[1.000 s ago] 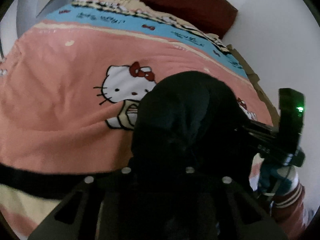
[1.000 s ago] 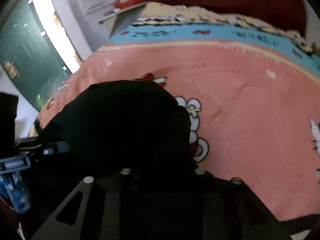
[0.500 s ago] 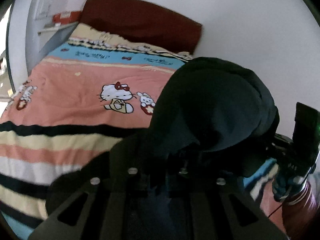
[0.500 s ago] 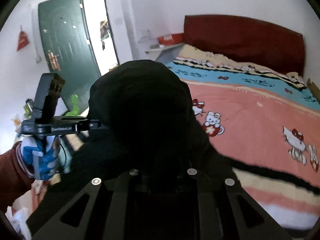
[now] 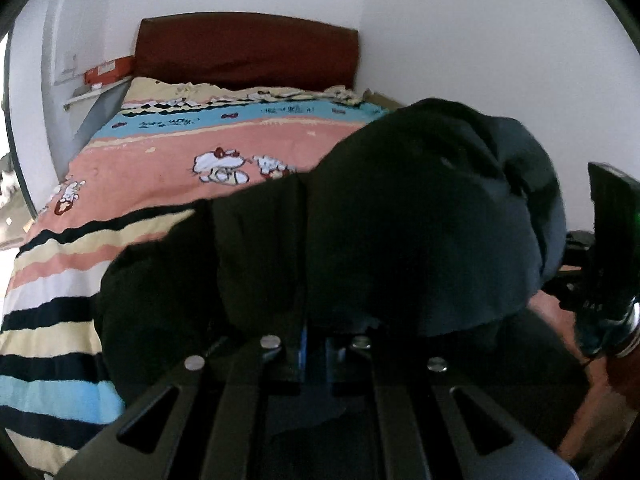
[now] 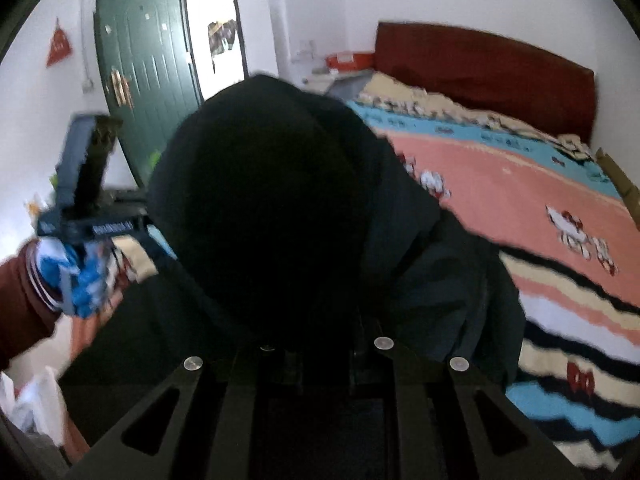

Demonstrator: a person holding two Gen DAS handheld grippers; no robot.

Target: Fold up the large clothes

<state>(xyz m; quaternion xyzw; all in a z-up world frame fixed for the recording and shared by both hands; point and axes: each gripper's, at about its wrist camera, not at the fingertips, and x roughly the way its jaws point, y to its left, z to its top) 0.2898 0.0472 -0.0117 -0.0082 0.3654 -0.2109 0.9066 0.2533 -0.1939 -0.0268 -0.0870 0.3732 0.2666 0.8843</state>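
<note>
A large black garment [image 5: 420, 220] hangs bunched in front of both cameras, above the foot of the bed. My left gripper [image 5: 316, 332] is shut on a fold of it; the cloth hides the fingertips. My right gripper [image 6: 320, 344] is likewise shut on the black garment [image 6: 272, 208], which drapes over its fingers. In the left wrist view the right gripper's body [image 5: 608, 248] shows at the right edge. In the right wrist view the left gripper's body [image 6: 88, 200] shows at the left, held by a hand in a blue-and-white glove [image 6: 80, 280].
The bed's pink, blue and striped cartoon-print cover [image 5: 160, 168] stretches ahead to a dark red headboard [image 5: 248, 48]. A shelf with a red box [image 5: 108, 70] is by the wall. A green door [image 6: 148, 60] stands at the left, with white bags [image 6: 32, 400] on the floor.
Both grippers have drawn back from the middle of the bed toward its foot and risen, carrying the black garment. The whole bed and the headboard have come into view.
</note>
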